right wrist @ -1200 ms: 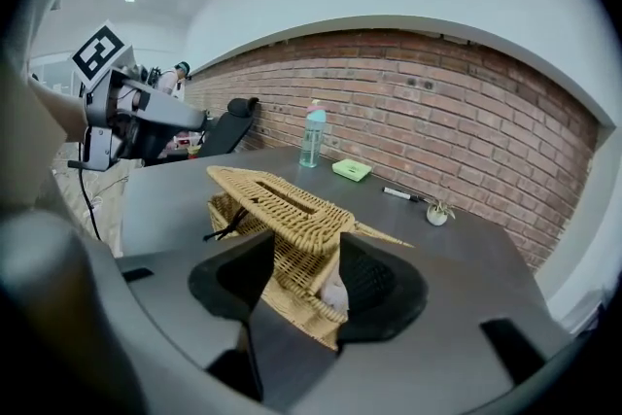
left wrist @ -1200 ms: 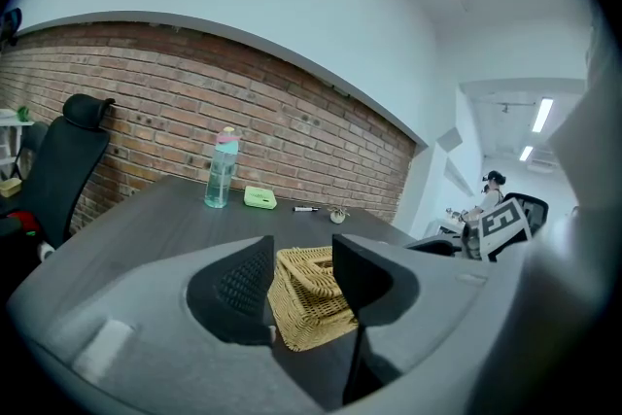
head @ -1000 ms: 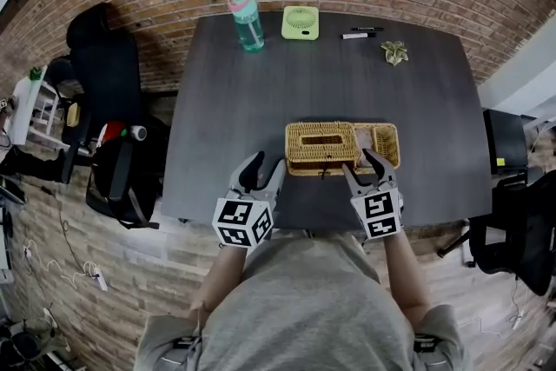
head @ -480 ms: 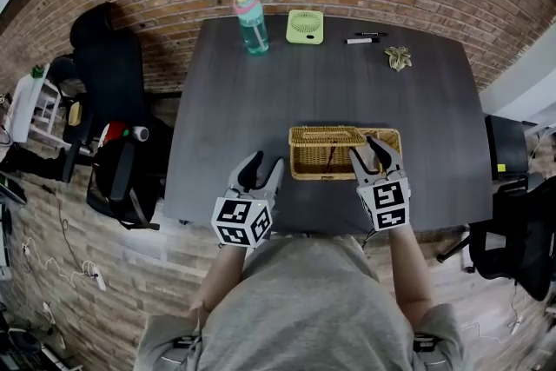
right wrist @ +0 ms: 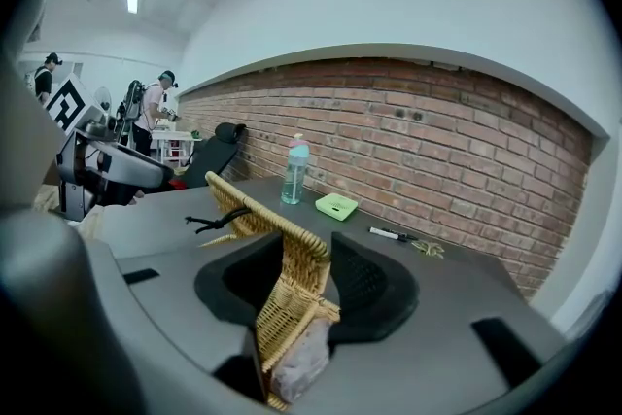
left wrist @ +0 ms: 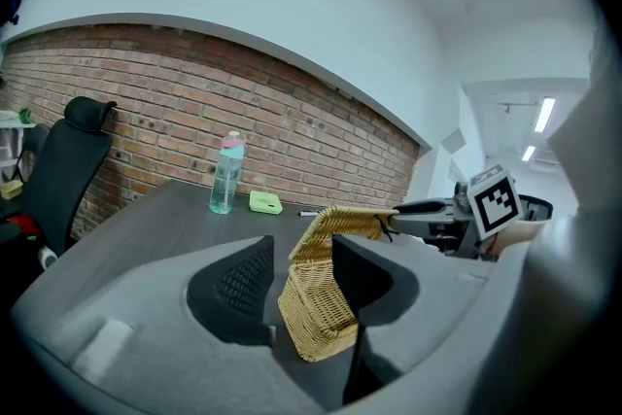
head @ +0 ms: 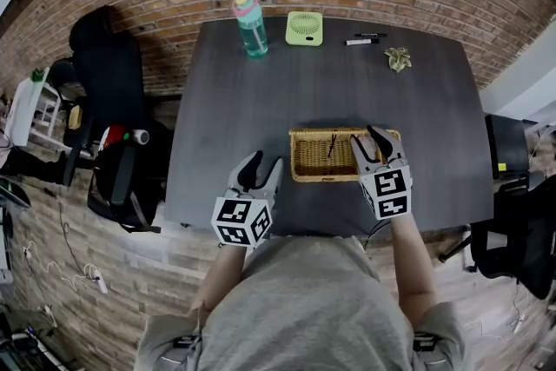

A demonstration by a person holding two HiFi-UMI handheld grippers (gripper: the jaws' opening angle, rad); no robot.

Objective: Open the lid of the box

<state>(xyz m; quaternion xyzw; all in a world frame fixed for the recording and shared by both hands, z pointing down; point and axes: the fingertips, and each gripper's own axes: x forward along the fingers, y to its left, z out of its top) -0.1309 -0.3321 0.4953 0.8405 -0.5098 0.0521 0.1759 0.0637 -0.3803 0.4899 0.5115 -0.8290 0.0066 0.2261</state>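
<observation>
A woven wicker box [head: 320, 159] sits near the front edge of the dark table [head: 252, 109]. Its lid [right wrist: 245, 201] is raised and stands tilted, with a black cord loop [right wrist: 209, 224] hanging at its free edge. My right gripper [head: 375, 145] is over the right part of the box. Its jaws are closing, and the lid's corner fills the gap between them [right wrist: 303, 272]. In the left gripper view the lid [left wrist: 345, 221] slopes up from the box [left wrist: 313, 318] toward that gripper. My left gripper [head: 261, 172] stays open to the left of the box, apart from it.
At the far edge stand a teal bottle [head: 251, 24], a green flat case [head: 304, 28], a marker pen [head: 359, 40] and a small dried plant piece [head: 399, 57]. A pinkish-grey lump [right wrist: 299, 363] lies inside the box. Black chairs flank the table [head: 104, 74].
The lid has gone from lying flat on the box to standing raised. My right gripper moved from the box's front edge up and over its right part. The left gripper has not moved.
</observation>
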